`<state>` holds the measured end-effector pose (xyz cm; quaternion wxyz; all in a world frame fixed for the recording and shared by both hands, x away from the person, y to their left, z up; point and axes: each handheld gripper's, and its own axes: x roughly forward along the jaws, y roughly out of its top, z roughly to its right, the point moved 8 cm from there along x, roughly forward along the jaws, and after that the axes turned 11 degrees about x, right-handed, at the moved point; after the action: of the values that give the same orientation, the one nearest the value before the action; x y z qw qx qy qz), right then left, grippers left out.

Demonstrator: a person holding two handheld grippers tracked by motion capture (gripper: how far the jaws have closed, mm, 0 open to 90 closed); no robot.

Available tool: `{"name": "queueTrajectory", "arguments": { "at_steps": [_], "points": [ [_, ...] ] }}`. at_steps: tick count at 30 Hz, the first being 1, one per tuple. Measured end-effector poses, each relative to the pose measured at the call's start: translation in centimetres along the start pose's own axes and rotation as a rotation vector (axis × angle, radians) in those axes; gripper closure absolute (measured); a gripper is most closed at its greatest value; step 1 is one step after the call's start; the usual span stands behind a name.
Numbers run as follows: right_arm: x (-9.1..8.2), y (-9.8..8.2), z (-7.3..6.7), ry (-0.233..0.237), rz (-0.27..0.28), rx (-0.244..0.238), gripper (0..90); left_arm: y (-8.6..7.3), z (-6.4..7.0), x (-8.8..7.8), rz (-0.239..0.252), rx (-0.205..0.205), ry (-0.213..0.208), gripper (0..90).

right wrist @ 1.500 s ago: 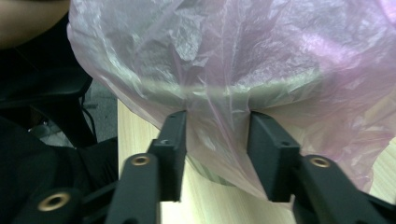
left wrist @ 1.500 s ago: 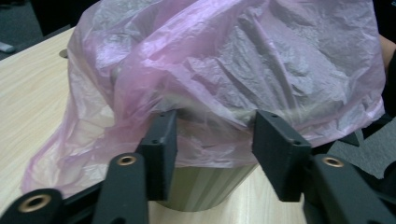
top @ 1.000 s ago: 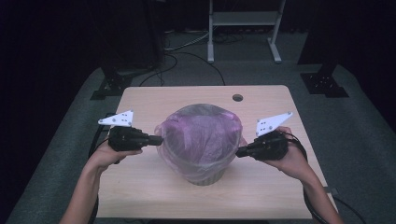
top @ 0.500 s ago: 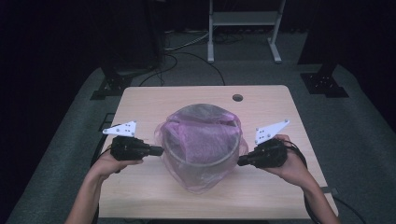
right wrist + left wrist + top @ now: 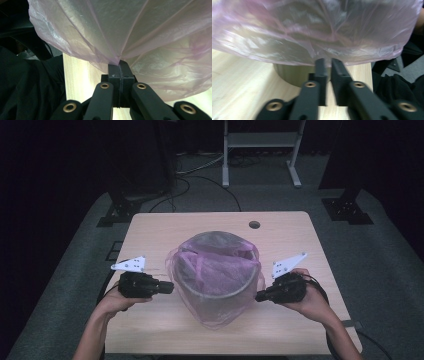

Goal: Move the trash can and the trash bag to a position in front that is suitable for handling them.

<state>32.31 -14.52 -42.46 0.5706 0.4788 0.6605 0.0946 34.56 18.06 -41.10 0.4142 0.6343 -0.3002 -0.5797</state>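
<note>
A round grey bin (image 5: 200, 287) stands mid-table, lined with a thin pink plastic bag (image 5: 220, 265) whose hem is folded down over the rim. My left gripper (image 5: 170, 287) is at the bin's left side. Its jaws (image 5: 327, 62) have just been opening: a narrow gap shows between them and the bag's hem (image 5: 317, 37) hangs at their tips, unpinched. My right gripper (image 5: 259, 296) is at the bin's right side. Its jaws (image 5: 120, 65) are shut on a gathered fold of the bag (image 5: 150, 45), which stretches taut from them.
The wooden table (image 5: 290, 240) has a small round hole (image 5: 254, 225) at the back right. Dark carpet surrounds it, with cables and a metal stand's legs (image 5: 260, 160) behind. A person's forearms reach in from the near edge.
Both hands have dropped lower beside the bin, drawing the bag's hem further down over its sides. The bag now hangs past the rim at the front.
</note>
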Motion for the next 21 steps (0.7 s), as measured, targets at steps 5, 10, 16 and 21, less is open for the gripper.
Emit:
{"name": "queueTrajectory", "arguments": {
  "at_steps": [5,10,16,21],
  "points": [
    [-0.8,0.6,-0.1,-0.015,0.014,-0.011,90.0,1.5,-0.2,-1.5,-0.003,0.027,0.069,60.5],
    [-1.8,1.4,-0.2,-0.023,0.054,-0.024,88.9,2.5,-0.5,-1.0,0.002,0.020,0.091,36.7],
    [-2.1,2.3,-0.7,0.011,0.090,-0.040,64.1,3.1,-1.3,0.7,-0.003,0.013,0.097,25.8],
    [-1.6,2.5,-0.6,0.007,0.087,-0.037,59.8,3.4,-1.4,1.7,-0.014,0.029,0.077,32.6]
  ]
}}
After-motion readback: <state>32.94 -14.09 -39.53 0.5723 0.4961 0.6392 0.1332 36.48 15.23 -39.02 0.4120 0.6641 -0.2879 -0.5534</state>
